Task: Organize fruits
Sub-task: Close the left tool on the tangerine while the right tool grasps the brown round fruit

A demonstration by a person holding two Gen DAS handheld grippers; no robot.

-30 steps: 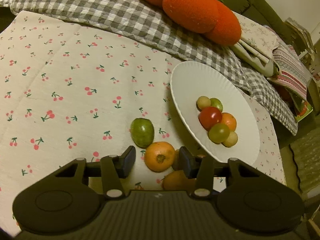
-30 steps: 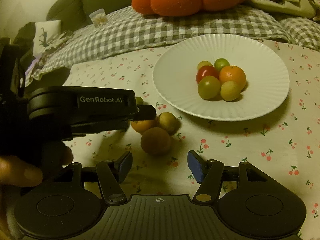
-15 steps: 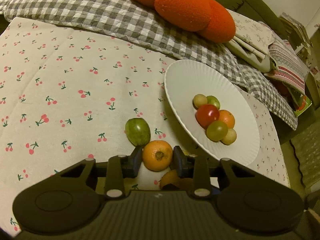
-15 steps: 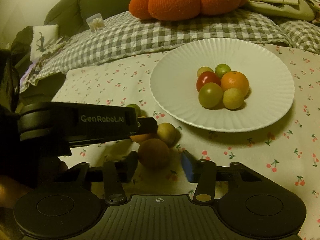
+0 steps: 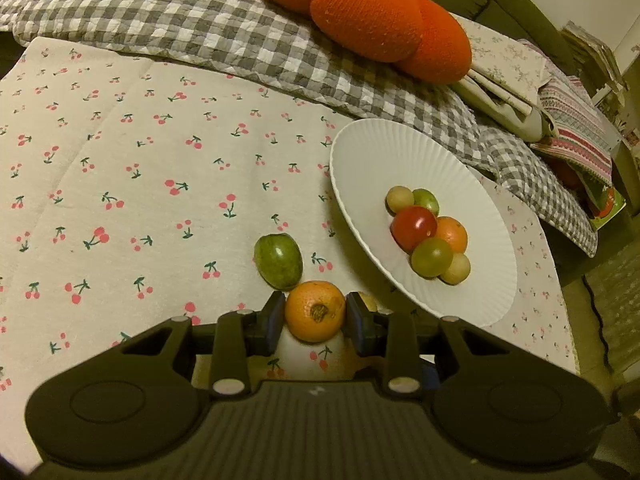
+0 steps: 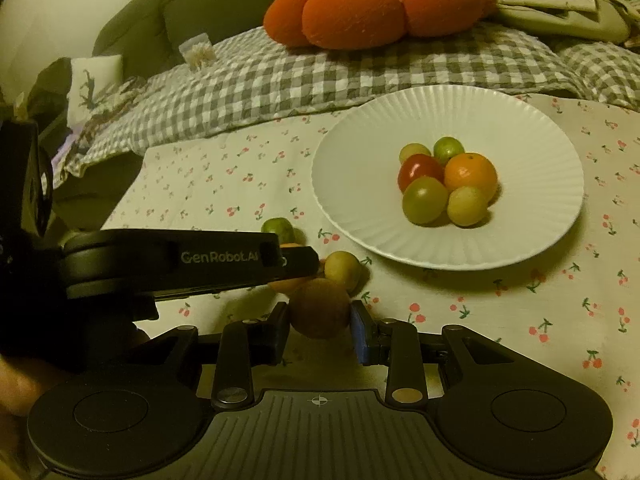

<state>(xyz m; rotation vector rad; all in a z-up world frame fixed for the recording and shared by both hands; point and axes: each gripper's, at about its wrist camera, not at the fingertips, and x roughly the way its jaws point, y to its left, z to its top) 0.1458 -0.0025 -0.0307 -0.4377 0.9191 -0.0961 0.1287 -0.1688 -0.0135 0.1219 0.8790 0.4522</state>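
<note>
My left gripper (image 5: 316, 320) is shut on an orange (image 5: 315, 312) that rests on the cherry-print cloth. A green fruit (image 5: 279, 260) lies just beyond it. In the right wrist view, my right gripper (image 6: 319, 330) has its jaws closing on a brown round fruit (image 6: 319, 306), and both pads touch its sides. A small yellow fruit (image 6: 342, 270) sits right behind the brown one. The left gripper (image 6: 288, 264) reaches in from the left, over the orange (image 6: 289, 283). The white plate (image 6: 360, 128) holds several small fruits: red, green, yellow and orange.
An orange pumpkin cushion (image 5: 372, 16) lies on a grey checked blanket (image 5: 180, 12) behind the cloth. Folded fabrics (image 5: 568, 120) are stacked at the right. The cloth's right edge (image 5: 560, 300) drops off past the plate (image 5: 372, 148).
Both grippers went from open to closed: the left onto the orange, the right onto the brown fruit. Both crept forward slightly toward the fruit.
</note>
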